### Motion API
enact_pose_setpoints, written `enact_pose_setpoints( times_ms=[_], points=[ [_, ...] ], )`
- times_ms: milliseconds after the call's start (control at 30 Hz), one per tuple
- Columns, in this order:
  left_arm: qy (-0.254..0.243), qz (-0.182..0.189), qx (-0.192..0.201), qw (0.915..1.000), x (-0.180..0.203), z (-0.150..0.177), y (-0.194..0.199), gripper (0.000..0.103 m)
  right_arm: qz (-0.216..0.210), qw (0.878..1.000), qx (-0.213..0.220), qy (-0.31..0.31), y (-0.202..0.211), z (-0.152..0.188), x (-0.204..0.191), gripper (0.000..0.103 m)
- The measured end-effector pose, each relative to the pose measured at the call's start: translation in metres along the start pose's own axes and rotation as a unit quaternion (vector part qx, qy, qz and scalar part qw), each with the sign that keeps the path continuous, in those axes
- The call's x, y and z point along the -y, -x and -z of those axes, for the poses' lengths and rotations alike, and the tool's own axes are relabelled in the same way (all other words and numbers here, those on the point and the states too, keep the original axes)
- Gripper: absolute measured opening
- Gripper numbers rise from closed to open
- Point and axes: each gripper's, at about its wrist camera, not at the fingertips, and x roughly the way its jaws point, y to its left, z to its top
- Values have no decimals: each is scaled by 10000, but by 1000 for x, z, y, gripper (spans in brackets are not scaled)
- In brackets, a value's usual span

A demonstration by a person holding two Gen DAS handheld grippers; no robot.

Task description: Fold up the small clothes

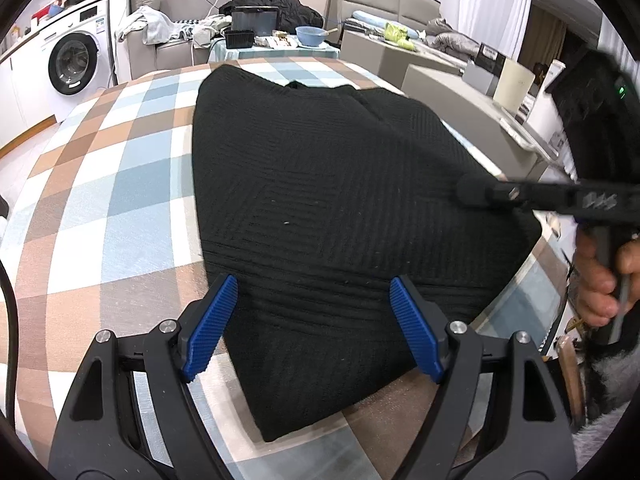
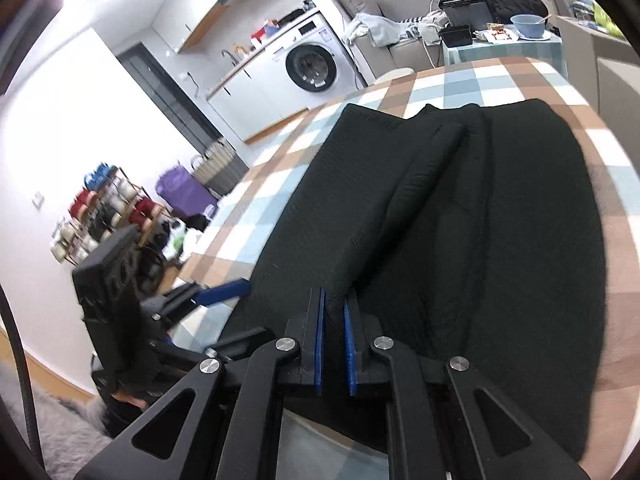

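A black ribbed knit garment (image 1: pixel 344 208) lies on the checked tablecloth (image 1: pixel 112 208), partly folded. My left gripper (image 1: pixel 314 300) is open, its blue pads on either side of the garment's near edge, just above it. My right gripper (image 2: pixel 334 304) is shut on a raised fold of the garment (image 2: pixel 500 240), lifting a ridge of cloth off the table. In the left wrist view the right gripper (image 1: pixel 472 192) reaches in from the right over the garment. In the right wrist view the left gripper (image 2: pixel 224 292) shows at the left by the garment's edge.
A washing machine (image 1: pixel 74 62) stands at the far left. A sofa with clothes (image 1: pixel 168 28) and a side table with a blue bowl (image 1: pixel 311 36) lie beyond the table. Grey boxes (image 1: pixel 448 92) stand to the right. The tablecloth (image 2: pixel 472 80) extends past the garment.
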Motion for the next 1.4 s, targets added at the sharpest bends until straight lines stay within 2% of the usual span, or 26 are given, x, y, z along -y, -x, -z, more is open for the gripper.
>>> enact_pose_setpoints(
  times_ms=[33,100,167,200,233,300,333,433,533,600,667,767,900,1033,1100,1167,1233,1300,1333,1400],
  points=[
    [37,-7,17,10000,-2,-1,1,77,147,9997,-192,-77,-7,3,7,9],
    [78,-40,14,10000,-5,-1,2,77,143,9982,-525,-266,-16,9,15,12],
    [114,-67,-5,9999,-7,0,3,77,-157,9987,-467,-139,-6,15,12,18],
    [124,-56,-16,9999,-8,1,3,77,-219,9989,-408,-23,-1,17,8,26],
    [129,-52,-33,9999,-8,2,3,77,-225,9990,-375,69,2,20,7,27],
    [107,-76,-97,9999,-8,4,1,77,-75,9980,-602,187,0,28,10,26],
    [92,-108,-116,9998,-7,5,0,77,32,9971,-685,326,-1,32,11,21],
    [40,-172,-132,9998,-5,7,0,77,78,9959,-740,524,10,34,10,22],
    [90,-79,-63,9999,-7,6,3,77,-130,9980,-486,382,16,12,12,28],
    [148,-55,-33,9999,-10,3,2,77,74,9983,-477,342,2,-12,14,33],
    [187,-86,6,9998,-11,-1,1,77,106,9986,-507,137,-19,-33,25,36],
    [260,-149,63,9995,-15,-7,1,77,31,9965,-671,-502,-58,-64,48,36],
    [327,-248,147,9990,-22,-11,4,77,130,9970,-457,-607,-78,-91,45,35],
    [469,-211,176,9985,-28,-13,6,77,324,9972,-323,-594,-92,-109,45,10],
    [508,-270,201,9981,-30,-14,8,77,176,9994,41,-299,-75,-115,33,8],
    [538,-266,257,9979,-32,-16,9,77,203,9993,315,-37,-58,-113,21,8],
    [605,-264,253,9975,-35,-17,7,77,527,9983,249,9,-60,-119,24,8],
    [656,-282,190,9973,-36,-18,2,77,956,9954,-89,-56,-77,-119,37,9],
    [659,-333,137,9972,-36,-19,0,77,1084,9938,-195,-123,-83,-115,40,13],
    [588,-382,93,9975,-35,-19,-2,77,1089,9936,-257,-168,-84,-107,42,18]
  ],
)
